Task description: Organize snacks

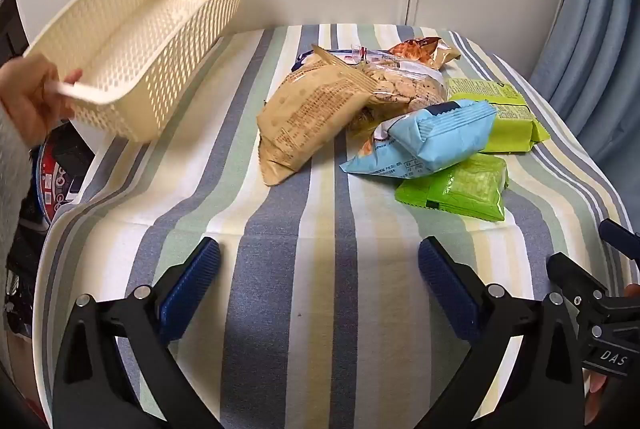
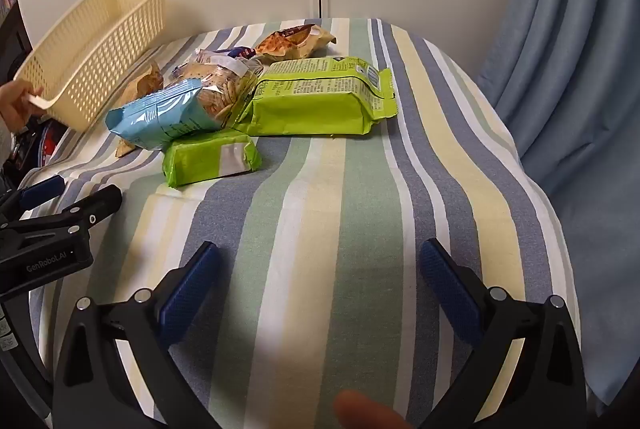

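Both grippers, left (image 1: 319,283) and right (image 2: 319,287), jaws wide over the desk (image 2: 360,209); basket (image 1: 152,29) hand-held (image 1: 32,97) beside snacks (image 1: 384,117).

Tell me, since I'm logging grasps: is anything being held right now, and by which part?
Neither gripper, left or right, holds anything; both are open. A bare hand holds the cream basket by its near end rim.

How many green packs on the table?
2. Big green pack sits at the pile's right side; small green pack lies nearest the cameras, partly under the blue bag. More could be hidden under the pile.
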`<action>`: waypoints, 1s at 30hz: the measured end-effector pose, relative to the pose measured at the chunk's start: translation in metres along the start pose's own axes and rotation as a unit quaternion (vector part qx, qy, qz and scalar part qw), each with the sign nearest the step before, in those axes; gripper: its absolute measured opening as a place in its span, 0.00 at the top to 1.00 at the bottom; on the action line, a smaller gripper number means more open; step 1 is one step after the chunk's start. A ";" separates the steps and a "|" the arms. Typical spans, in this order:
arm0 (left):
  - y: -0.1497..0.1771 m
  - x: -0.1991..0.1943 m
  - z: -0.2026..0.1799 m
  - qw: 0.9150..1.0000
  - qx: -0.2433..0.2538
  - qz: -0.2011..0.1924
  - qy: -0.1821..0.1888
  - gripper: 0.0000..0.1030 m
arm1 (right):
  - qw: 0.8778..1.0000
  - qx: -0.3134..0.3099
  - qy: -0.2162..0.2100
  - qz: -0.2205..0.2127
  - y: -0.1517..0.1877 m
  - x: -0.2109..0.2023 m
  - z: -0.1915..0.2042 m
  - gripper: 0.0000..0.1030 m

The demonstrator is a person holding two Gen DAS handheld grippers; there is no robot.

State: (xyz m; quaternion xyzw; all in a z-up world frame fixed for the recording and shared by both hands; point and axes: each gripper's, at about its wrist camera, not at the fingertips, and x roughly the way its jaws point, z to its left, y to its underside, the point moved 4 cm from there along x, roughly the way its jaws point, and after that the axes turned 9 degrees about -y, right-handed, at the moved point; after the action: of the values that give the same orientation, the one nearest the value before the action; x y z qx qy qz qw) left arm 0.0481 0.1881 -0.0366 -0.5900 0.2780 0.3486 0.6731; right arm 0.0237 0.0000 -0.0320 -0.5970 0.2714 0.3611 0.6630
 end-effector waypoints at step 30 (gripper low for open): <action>0.000 0.000 0.000 1.000 0.000 0.000 0.000 0.02 | 1.000 0.000 0.001 0.001 0.001 0.000 -0.001 0.05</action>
State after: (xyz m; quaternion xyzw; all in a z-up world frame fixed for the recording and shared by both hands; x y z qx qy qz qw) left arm 0.0479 0.1881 -0.0367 -0.5904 0.2782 0.3485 0.6728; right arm 0.0235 -0.0013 -0.0330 -0.5974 0.2721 0.3611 0.6623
